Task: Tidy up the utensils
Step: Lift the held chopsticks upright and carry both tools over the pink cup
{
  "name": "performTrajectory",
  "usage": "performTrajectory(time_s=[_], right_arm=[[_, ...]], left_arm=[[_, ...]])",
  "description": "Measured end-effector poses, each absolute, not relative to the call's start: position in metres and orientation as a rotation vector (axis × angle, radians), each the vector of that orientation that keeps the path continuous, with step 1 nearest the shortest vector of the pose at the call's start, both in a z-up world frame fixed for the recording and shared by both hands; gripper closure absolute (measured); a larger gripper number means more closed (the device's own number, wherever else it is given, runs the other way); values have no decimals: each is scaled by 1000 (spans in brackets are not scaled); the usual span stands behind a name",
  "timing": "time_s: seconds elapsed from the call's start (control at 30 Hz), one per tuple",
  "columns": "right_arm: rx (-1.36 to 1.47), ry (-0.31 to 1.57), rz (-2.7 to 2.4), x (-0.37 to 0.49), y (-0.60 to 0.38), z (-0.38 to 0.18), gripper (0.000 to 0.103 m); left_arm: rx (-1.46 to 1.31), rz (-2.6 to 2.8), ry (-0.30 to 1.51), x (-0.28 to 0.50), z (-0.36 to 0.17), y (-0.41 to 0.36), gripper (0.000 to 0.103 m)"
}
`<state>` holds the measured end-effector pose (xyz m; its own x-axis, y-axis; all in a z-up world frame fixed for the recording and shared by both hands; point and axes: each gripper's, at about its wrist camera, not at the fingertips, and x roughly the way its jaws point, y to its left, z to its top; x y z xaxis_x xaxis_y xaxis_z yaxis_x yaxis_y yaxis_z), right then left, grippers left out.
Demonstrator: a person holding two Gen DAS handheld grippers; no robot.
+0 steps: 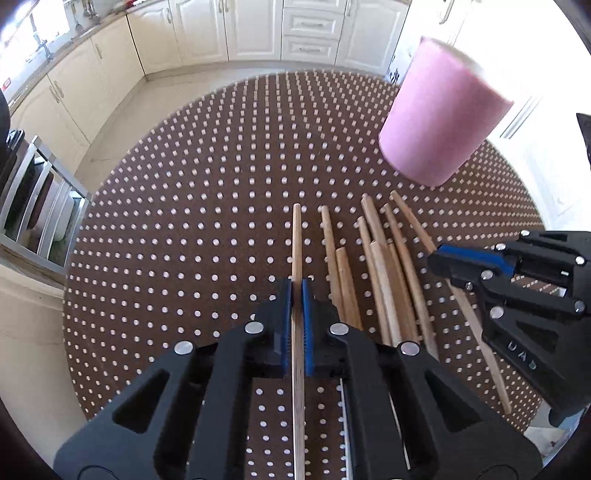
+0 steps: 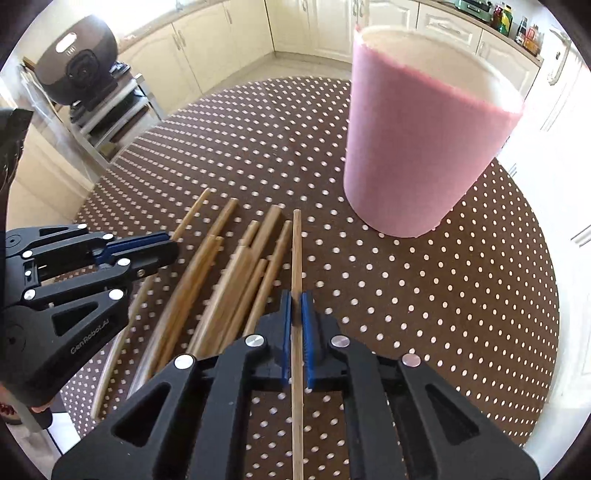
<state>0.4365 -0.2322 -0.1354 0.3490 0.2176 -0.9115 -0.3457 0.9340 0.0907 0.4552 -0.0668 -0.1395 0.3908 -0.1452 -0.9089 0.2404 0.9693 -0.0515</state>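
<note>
A wooden chopstick (image 1: 296,236) lies lengthwise between the blue pads of my left gripper (image 1: 296,286), which is shut on it just above the dotted brown tablecloth (image 1: 184,221). To its right lies a loose pile of several chopsticks (image 1: 380,266). In the right wrist view my right gripper (image 2: 296,295) is shut on another chopstick (image 2: 296,243) at the right edge of the pile (image 2: 229,280). A tall pink cup (image 2: 424,147) stands upright beyond and to the right; the same pink cup (image 1: 443,114) is far right in the left wrist view. Each view catches the other gripper: right gripper (image 1: 439,260), left gripper (image 2: 171,247).
The round table's edge (image 1: 122,173) drops to a tiled floor. A metal rack (image 1: 37,206) stands to the left, and a dark round appliance (image 2: 79,48) sits on a shelf unit. Cream cabinets (image 1: 255,29) line the far walls. Bare cloth (image 2: 443,295) lies right of the pile.
</note>
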Motion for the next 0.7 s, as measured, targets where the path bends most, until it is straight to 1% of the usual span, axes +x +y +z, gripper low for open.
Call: performTrajectory(time_s=[0.1, 0.37, 0.7], right_arm=[[-103, 1126, 386, 429, -236, -118, 98], [-78, 992, 426, 393, -254, -53, 99], [-72, 817, 444, 359, -264, 18, 99]], left_arm=[[85, -250, 1102, 446, -119, -65, 97], [92, -281, 950, 411, -40, -68, 97], [85, -308, 764, 365, 35, -76, 98]])
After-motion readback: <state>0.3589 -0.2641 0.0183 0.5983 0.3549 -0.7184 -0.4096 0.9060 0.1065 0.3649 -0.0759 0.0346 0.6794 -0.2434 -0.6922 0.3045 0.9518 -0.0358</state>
